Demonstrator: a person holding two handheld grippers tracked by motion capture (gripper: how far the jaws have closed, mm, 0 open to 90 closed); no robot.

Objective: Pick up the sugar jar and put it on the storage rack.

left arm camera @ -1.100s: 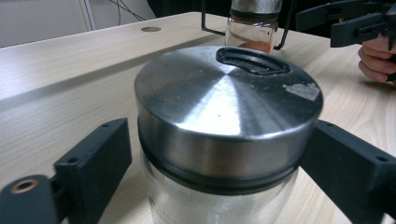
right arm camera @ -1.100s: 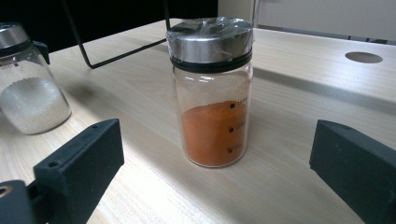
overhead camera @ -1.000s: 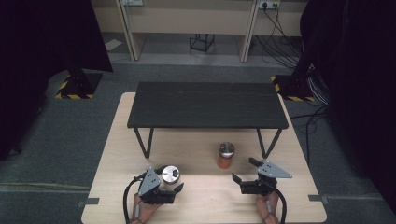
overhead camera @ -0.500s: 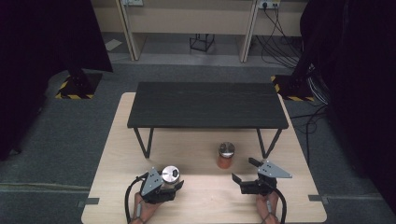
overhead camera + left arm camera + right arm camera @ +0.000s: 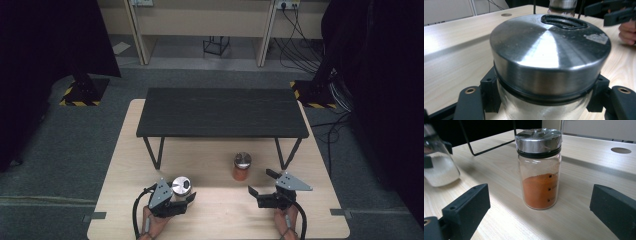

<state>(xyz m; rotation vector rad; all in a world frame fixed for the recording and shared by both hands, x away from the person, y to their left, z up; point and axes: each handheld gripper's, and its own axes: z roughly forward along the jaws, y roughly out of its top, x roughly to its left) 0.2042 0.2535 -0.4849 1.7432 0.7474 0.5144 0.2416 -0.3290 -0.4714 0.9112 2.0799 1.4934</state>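
Observation:
A glass jar with a brushed steel lid (image 5: 549, 50) sits between the jaws of my left gripper (image 5: 546, 100), which is shut on its body just under the lid. From above, that jar (image 5: 181, 185) and the left gripper (image 5: 180, 194) are at the front left of the wooden table. White powder fills the jar (image 5: 439, 170), which looks slightly tilted. A second jar of orange powder (image 5: 539, 170) stands upright on the table (image 5: 242, 166). My right gripper (image 5: 539, 202) is open just short of it, jaws wide to either side; from above the right gripper (image 5: 260, 181) is to the jar's front right.
A low black table with thin metal legs (image 5: 222, 112) stands on the back half of the wooden tabletop (image 5: 215, 215). The tabletop has a round cable hole (image 5: 621, 150). Dark floor, cables and a stand base (image 5: 82, 90) surround the table.

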